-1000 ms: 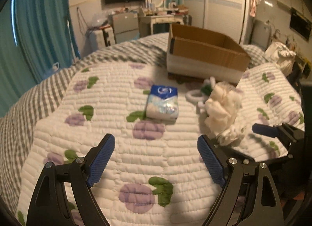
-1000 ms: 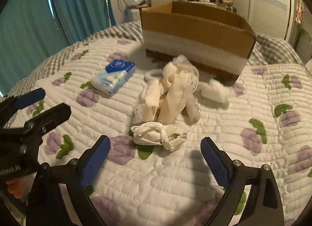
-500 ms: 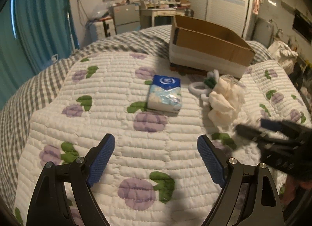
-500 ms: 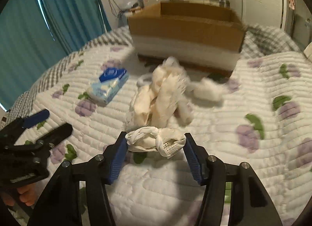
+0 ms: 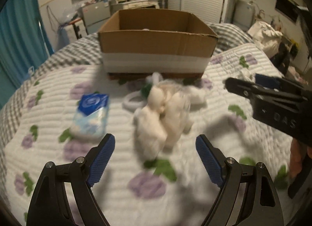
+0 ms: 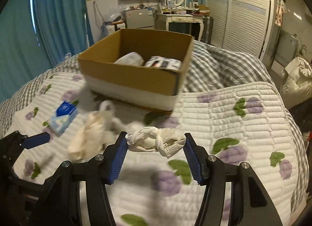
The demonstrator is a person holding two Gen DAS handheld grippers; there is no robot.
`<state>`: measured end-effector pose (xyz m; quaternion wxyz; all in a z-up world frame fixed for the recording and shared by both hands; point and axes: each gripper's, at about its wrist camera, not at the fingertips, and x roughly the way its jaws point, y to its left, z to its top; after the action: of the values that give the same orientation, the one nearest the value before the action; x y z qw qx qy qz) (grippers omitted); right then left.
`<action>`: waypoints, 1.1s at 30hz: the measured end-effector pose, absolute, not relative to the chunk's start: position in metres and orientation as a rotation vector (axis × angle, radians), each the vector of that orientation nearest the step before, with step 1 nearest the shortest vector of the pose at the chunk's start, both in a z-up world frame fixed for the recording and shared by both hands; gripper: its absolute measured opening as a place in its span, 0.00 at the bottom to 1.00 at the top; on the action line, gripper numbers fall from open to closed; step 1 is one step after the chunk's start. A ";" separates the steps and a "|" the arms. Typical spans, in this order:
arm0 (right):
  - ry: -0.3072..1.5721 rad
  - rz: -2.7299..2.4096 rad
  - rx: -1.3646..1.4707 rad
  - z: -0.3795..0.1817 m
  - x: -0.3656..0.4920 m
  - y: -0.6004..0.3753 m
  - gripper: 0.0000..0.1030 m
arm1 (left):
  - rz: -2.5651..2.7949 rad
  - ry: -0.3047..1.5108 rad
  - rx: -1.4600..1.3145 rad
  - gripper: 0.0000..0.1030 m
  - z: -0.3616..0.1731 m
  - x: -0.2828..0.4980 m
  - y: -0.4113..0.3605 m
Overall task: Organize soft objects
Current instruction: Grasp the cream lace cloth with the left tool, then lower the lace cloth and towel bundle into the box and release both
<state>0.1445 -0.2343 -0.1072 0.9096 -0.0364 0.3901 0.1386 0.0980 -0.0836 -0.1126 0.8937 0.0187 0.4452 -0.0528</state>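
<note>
White knotted cloth bundle [image 6: 156, 141] is pinched between my right gripper's [image 6: 155, 154] blue pads, lifted clear of the quilt [image 6: 224, 120]. Jaws closed onto it during the last second, now clamped. Ahead sits the cardboard box [image 6: 134, 78] with a couple of items already inside. My left gripper [image 5: 155, 159] hangs with its jaws wide apart, nothing in them, over the cream fabric pile [image 5: 165, 113]. Blue tissue pack [image 5: 90, 114] lies just left of that pile.

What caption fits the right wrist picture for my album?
Right tongs clamp a knotted white cloth bundle above the quilt, facing the cardboard box.
</note>
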 end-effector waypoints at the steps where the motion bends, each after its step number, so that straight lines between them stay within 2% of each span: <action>1: 0.814 0.276 -0.063 -0.110 0.149 -0.239 0.56 | -0.108 0.928 0.033 0.82 -0.115 0.104 -0.085; 2: 0.825 0.270 -0.045 -0.114 0.152 -0.244 0.56 | -0.103 0.932 0.036 0.78 -0.119 0.111 -0.087; 5: 0.862 0.289 0.001 -0.125 0.158 -0.250 0.56 | -0.086 0.943 0.087 0.55 -0.133 0.126 -0.092; 7: 0.870 0.298 0.004 -0.130 0.157 -0.250 0.56 | -0.099 0.971 0.100 0.50 -0.145 0.130 -0.093; 9: 0.876 0.311 0.002 -0.133 0.156 -0.247 0.56 | -0.117 0.978 0.100 0.37 -0.149 0.129 -0.094; 12: 0.864 0.321 0.006 -0.132 0.151 -0.246 0.56 | -0.152 0.971 0.102 0.26 -0.148 0.124 -0.094; 23: 0.799 0.313 -0.005 -0.108 0.121 -0.243 0.56 | -0.168 0.885 0.063 0.24 -0.098 0.086 -0.077; 33: 0.638 0.371 -0.024 -0.013 0.106 -0.228 0.56 | -0.133 0.737 0.041 0.24 -0.004 0.076 -0.060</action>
<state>0.1060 -0.2276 -0.0133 0.9326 -0.0115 0.3118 0.1812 0.0760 -0.0603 -0.0043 0.9305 0.0198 0.3598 -0.0650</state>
